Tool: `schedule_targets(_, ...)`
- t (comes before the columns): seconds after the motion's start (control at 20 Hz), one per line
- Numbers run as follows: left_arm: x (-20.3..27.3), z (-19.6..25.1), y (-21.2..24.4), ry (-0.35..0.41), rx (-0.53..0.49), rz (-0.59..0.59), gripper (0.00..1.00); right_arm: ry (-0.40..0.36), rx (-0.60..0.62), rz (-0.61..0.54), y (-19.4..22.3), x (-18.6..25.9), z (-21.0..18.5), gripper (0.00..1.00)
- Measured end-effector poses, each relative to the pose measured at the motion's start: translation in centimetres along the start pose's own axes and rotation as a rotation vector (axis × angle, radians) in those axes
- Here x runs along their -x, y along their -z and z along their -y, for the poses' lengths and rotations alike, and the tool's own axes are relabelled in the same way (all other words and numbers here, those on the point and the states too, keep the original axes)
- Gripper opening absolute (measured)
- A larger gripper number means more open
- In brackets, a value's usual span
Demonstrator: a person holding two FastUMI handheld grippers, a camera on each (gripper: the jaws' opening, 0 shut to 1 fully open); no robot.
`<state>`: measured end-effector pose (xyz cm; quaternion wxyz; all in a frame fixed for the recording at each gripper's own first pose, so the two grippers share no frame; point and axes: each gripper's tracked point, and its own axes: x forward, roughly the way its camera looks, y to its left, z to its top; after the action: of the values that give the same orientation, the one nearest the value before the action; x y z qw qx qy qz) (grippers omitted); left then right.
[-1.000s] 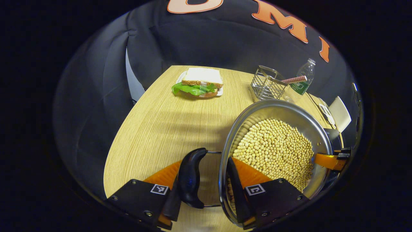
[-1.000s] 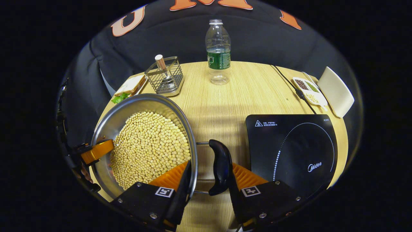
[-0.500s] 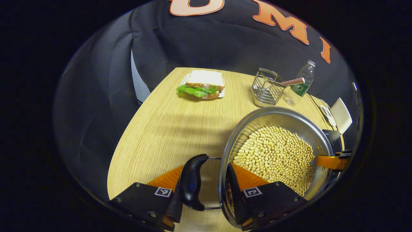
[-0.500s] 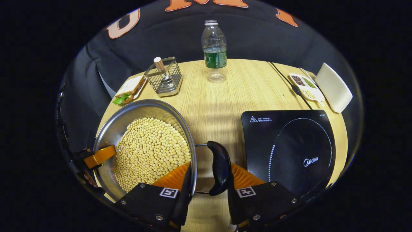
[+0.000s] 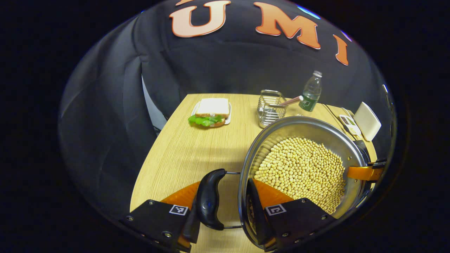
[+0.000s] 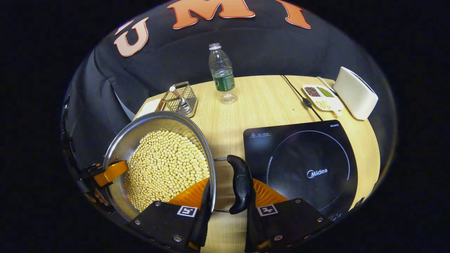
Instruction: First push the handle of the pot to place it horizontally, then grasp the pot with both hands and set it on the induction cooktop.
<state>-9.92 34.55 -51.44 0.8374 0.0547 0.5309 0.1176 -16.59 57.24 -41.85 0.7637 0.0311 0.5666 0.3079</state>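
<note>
Steel pot of soybeans held over the wood-grain table.
My left tool and right tool each clamp rim and black loop handle, beside the glassy induction cooktop.

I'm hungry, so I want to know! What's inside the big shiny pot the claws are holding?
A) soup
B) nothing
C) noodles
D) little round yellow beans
D: the pot is filled with a heap of small round yellow beans, which look like soybeans, seen from both claw cameras.
</note>
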Motion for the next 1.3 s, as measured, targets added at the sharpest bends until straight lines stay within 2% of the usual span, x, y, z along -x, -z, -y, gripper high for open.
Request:
schedule_targets(0.45, 2.2, -1.2, -1.5, 0.028, -0.053, 0.054, 0.64, 0.008, -0.02, 0.068, -2.5, 4.9, 6.2, 0.47)
schedule_targets(0.5, 2.3, -1.3, -1.6, 0.033, -0.058, 0.058, 0.6, 0.009, -0.023, 0.073, -2.8, 5.4, 7.0, 0.47)
schedule_targets(0.55, 2.4, -1.2, -1.8, 0.038, -0.064, 0.065, 0.64, 0.009, -0.022, 0.073, -3.0, 6.0, 8.0, 0.47)
schedule_targets(0.6, 2.7, -1.4, -2.0, 0.043, -0.069, 0.072, 0.64, 0.009, -0.025, 0.077, -3.3, 6.4, 8.9, 0.43)
schedule_targets(0.65, 2.9, -1.5, -2.4, 0.052, -0.07, 0.081, 0.64, 0.011, -0.028, 0.085, -3.7, 6.7, 9.8, 0.47)
schedule_targets(0.75, 3.4, -1.8, -2.6, 0.067, -0.07, 0.086, 0.62, 0.019, -0.037, 0.098, -4.4, 7.5, 11.9, 0.47)
schedule_targets(0.8, 3.3, -2.1, -2.5, 0.071, -0.069, 0.084, 0.62, 0.026, -0.037, 0.105, -4.8, 7.7, 12.9, 0.43)
schedule_targets(0.9, 2.8, -2.2, -2.1, 0.082, -0.069, 0.087, 0.62, 0.033, -0.047, 0.115, -5.2, 8.3, 14.7, 0.43)
schedule_targets(0.95, 2.5, -2.2, -2.2, 0.088, -0.074, 0.091, 0.62, 0.037, -0.052, 0.121, -5.3, 8.6, 15.5, 0.47)
schedule_targets(1.0, 2.4, -2.1, -2.4, 0.094, -0.082, 0.096, 0.62, 0.041, -0.058, 0.126, -5.4, 8.9, 16.4, 0.43)
schedule_targets(1.05, 2.3, -2.0, -2.6, 0.1, -0.086, 0.1, 0.62, 0.046, -0.062, 0.13, -5.3, 9.2, 17.3, 0.43)
schedule_targets(1.1, 2.0, -1.7, -2.4, 0.106, -0.087, 0.098, 0.62, 0.05, -0.069, 0.132, -5.5, 9.3, 18.1, 0.47)
schedule_targets(1.3, 0.9, -1.4, -2.0, 0.13, -0.105, 0.093, 0.62, 0.07, -0.087, 0.134, -5.7, 9.9, 21.2, 0.47)
